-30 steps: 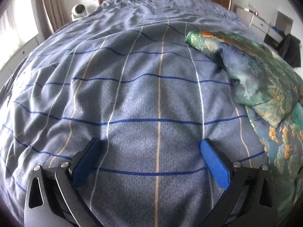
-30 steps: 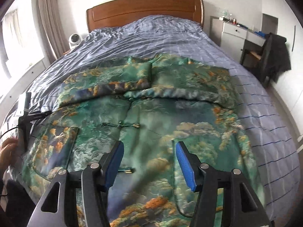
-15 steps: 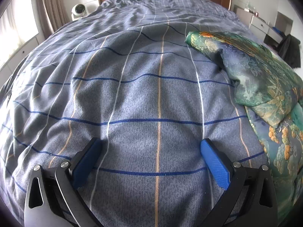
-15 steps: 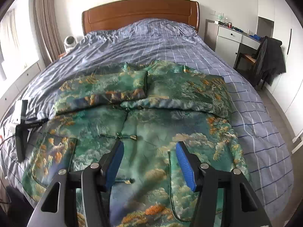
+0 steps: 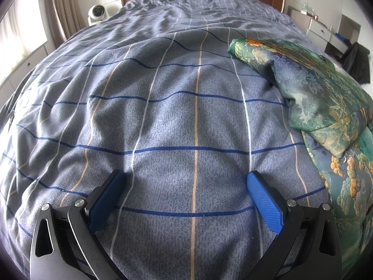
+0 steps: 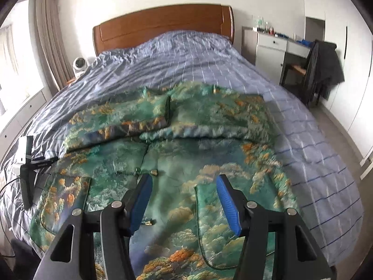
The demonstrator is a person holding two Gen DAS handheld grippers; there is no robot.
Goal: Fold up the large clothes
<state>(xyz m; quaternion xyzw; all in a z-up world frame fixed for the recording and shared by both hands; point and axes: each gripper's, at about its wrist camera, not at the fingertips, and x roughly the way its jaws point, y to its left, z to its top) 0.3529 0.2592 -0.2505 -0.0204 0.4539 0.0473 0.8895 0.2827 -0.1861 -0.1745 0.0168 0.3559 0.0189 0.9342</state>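
A large green jacket (image 6: 186, 154) with a gold and blue landscape print lies flat, front up, on the bed. Both sleeves are folded across its chest. My right gripper (image 6: 184, 184) is open and empty, raised above the jacket's lower front. My left gripper (image 5: 186, 182) is open and empty, low over bare blue checked bedding (image 5: 163, 107). In the left wrist view the jacket's folded sleeve (image 5: 303, 81) lies to the right of the left gripper, apart from it.
The wooden headboard (image 6: 163, 28) is at the far end. A white fan (image 6: 80, 66) and curtains stand at the left. A desk and a chair with a dark coat (image 6: 321, 63) stand at the right. The left gripper's body (image 6: 26, 163) rests on the bed's left edge.
My right gripper has risen and pulled back from the jacket, so more of the room shows. The left gripper has stayed still.
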